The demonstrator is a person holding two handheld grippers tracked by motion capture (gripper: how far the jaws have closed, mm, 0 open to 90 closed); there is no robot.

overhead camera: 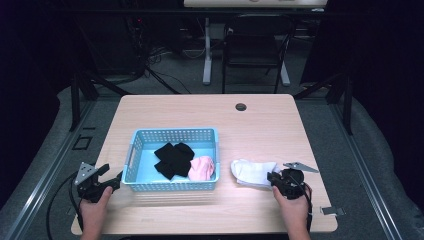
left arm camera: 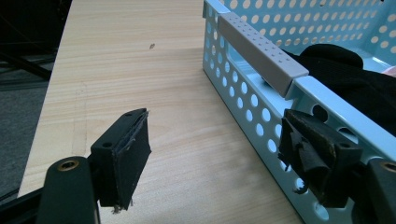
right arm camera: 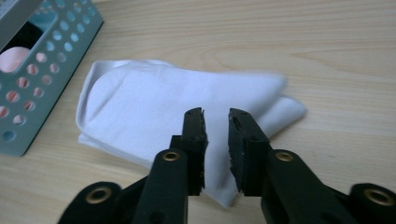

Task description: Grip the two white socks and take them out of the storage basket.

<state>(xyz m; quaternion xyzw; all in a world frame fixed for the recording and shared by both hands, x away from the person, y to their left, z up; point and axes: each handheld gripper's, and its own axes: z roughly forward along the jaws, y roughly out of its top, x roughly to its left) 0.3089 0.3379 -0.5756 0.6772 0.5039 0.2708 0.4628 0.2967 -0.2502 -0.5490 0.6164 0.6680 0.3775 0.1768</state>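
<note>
**Two grippers, one basket, socks on a wooden table**

Table [overhead camera: 165, 107]: light wood top, a dark round grommet [overhead camera: 241, 107] near its far edge.

Basket [overhead camera: 172, 135]: pale blue, perforated plastic, grey handle on its short side; stands left of the table's centre.

White socks [overhead camera: 252, 172]: folded pile lying flat on the table, just right of the basket and apart from it.

Black socks [overhead camera: 174, 158]: heaped inside the basket, centre.

Pink sock [overhead camera: 202, 168]: inside the basket, right of the black socks and touching them.

Left gripper [left arm camera: 215, 149]: held at the basket's near-left corner, jaws spread wide, one against the basket's outer wall, nothing grasped.

Right gripper [right arm camera: 215, 122]: over the near edge of the white socks, jaws drawn close with a narrow gap between them, gripping nothing.
</note>
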